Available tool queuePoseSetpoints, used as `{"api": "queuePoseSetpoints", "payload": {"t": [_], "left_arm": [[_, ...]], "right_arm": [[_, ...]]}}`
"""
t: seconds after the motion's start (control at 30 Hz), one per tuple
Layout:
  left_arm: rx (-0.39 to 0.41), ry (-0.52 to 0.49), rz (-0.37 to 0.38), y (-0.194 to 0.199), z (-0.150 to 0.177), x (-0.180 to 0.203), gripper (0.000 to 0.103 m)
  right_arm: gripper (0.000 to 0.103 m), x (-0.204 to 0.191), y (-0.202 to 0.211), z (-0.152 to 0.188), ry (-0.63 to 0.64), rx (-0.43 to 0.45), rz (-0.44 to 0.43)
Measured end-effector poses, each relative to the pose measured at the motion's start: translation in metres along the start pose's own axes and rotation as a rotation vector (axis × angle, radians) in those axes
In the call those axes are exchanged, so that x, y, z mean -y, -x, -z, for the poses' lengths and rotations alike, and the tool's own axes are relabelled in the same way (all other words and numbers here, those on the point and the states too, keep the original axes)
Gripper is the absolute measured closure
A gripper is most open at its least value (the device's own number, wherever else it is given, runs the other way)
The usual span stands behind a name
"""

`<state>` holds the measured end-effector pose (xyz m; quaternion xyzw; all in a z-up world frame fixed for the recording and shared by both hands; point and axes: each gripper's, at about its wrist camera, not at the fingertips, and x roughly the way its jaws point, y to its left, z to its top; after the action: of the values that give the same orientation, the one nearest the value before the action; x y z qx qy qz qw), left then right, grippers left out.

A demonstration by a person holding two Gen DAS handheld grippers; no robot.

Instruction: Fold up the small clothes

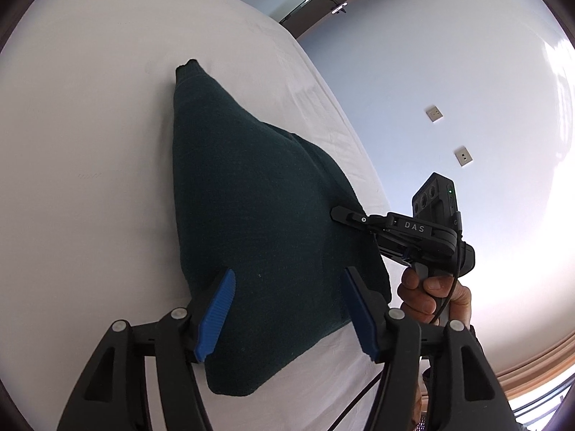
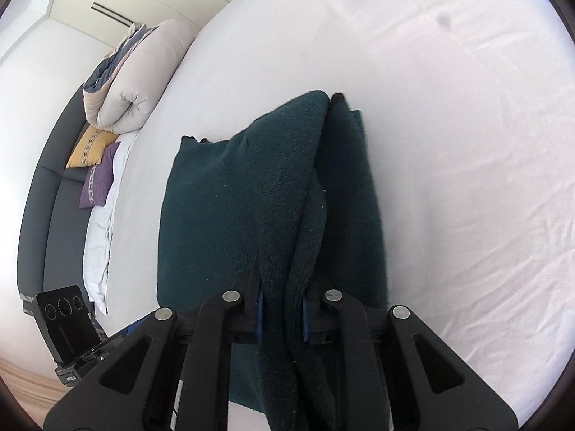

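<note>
A dark green knitted garment point(image 1: 251, 197) lies on the white bed sheet point(image 1: 90, 143), with its right edge lifted off the bed. My right gripper point(image 2: 282, 316) is shut on a bunched fold of that garment point(image 2: 230, 197), which drapes down from its blue pads point(image 2: 258, 314). In the left wrist view the right gripper point(image 1: 346, 215) pinches the raised edge, held by a hand point(image 1: 427, 294). My left gripper point(image 1: 287, 309) stands open just over the garment's near end; its blue pads point(image 1: 215, 316) are wide apart and hold no fabric.
A rolled duvet point(image 2: 133, 75), a yellow cushion point(image 2: 91, 147) and a purple cushion point(image 2: 99, 179) lie at the bed's far left by a grey headboard point(image 2: 54, 197). The bed's edge point(image 1: 345, 115) runs beside a pale wall with sockets point(image 1: 434, 113).
</note>
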<state>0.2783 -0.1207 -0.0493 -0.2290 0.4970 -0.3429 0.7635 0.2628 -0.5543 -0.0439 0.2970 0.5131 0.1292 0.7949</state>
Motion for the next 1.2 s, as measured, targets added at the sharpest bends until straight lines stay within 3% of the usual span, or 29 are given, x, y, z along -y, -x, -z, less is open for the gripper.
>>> {"api": "queuePoseSetpoints", "payload": {"t": [0.33, 0.4, 0.5, 0.57, 0.6, 0.63, 0.73, 0.9, 0.97, 1.17, 1.2], "left_arm": [[-0.033, -0.032, -0.031, 0.001, -0.005, 0.006, 0.038], [-0.034, -0.018, -0.032, 0.000, -0.005, 0.006, 0.038], [-0.037, -0.036, -0.038, -0.001, -0.002, 0.008, 0.035], [-0.040, -0.043, -0.042, -0.002, -0.001, 0.008, 0.033], [-0.040, -0.040, -0.039, -0.001, -0.001, 0.007, 0.033], [-0.038, -0.036, -0.035, -0.001, 0.000, 0.006, 0.033], [-0.036, -0.036, -0.036, -0.002, 0.002, 0.007, 0.033], [-0.051, -0.060, -0.050, -0.008, 0.005, 0.015, 0.033], [-0.054, -0.061, -0.053, -0.009, 0.005, 0.016, 0.033], [-0.063, -0.062, -0.057, -0.010, 0.006, 0.013, 0.033], [-0.065, -0.062, -0.058, -0.011, 0.006, 0.013, 0.033]], "right_arm": [[0.090, 0.030, -0.026, -0.005, -0.034, 0.006, -0.044], [0.090, 0.047, -0.025, -0.007, -0.075, -0.015, -0.094], [0.078, 0.054, -0.012, -0.007, -0.145, -0.011, -0.106], [0.067, 0.052, 0.012, -0.003, -0.133, 0.063, -0.065], [0.057, 0.050, 0.025, 0.001, -0.124, 0.096, -0.065], [0.057, 0.047, 0.036, 0.005, -0.114, 0.118, -0.078], [0.057, 0.030, 0.048, 0.019, -0.036, 0.095, -0.094], [0.059, 0.012, 0.037, 0.037, 0.055, 0.022, -0.043], [0.060, 0.014, 0.030, 0.039, 0.047, 0.005, 0.016], [0.073, 0.024, 0.009, 0.049, 0.016, -0.018, 0.026], [0.082, 0.022, 0.006, 0.052, 0.032, -0.031, 0.035]]}}
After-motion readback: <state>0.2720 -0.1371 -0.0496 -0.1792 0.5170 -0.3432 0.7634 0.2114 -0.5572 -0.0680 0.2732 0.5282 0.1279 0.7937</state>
